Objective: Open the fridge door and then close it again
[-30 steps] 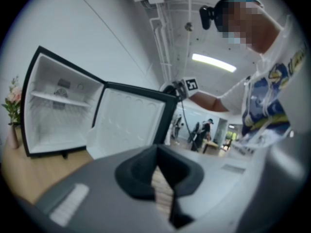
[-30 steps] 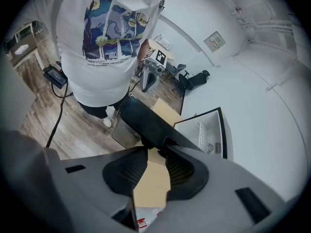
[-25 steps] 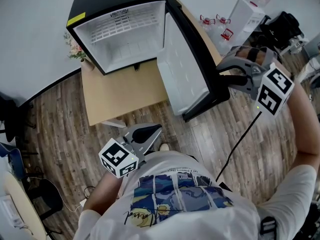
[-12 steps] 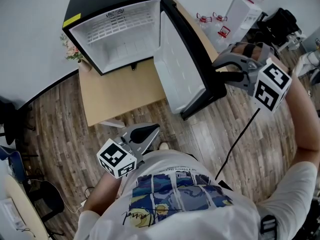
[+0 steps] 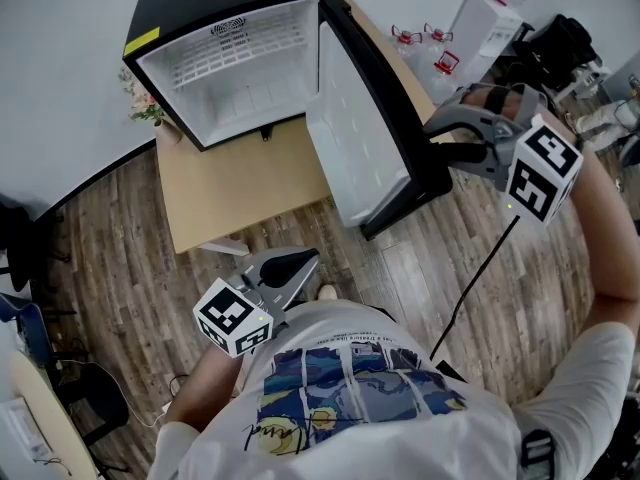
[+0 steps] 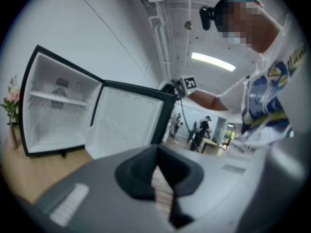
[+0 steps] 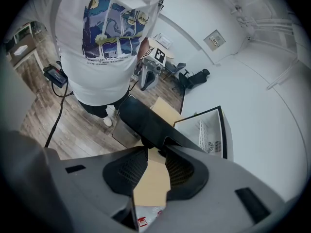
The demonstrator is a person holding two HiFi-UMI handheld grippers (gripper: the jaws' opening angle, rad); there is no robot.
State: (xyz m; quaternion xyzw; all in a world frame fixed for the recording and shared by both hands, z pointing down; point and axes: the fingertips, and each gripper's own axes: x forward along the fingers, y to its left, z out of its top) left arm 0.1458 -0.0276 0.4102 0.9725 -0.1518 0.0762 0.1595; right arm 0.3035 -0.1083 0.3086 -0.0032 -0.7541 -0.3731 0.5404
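Note:
A black mini fridge (image 5: 230, 58) stands on a low wooden table (image 5: 240, 188), its white inside bare. Its door (image 5: 360, 138) hangs wide open to the right, white liner facing left. My right gripper (image 5: 435, 133) is at the door's black outer face near the free edge, jaws apart, tips against the door (image 7: 146, 120). In the right gripper view the gripper (image 7: 154, 159) shows the table through its gap. My left gripper (image 5: 305, 260) hangs shut and empty near the person's torso, away from the fridge. The left gripper view shows its closed jaws (image 6: 158, 178) and the open fridge (image 6: 53, 115).
A vase of flowers (image 5: 148, 103) stands left of the fridge. White boxes and red-marked bottles (image 5: 450, 58) sit at the back right, with dark gear (image 5: 560, 48) beyond. A black cable (image 5: 480, 278) trails from the right gripper over the wood floor.
The door and my right gripper have edged slightly left over the last second. The left gripper has stayed put.

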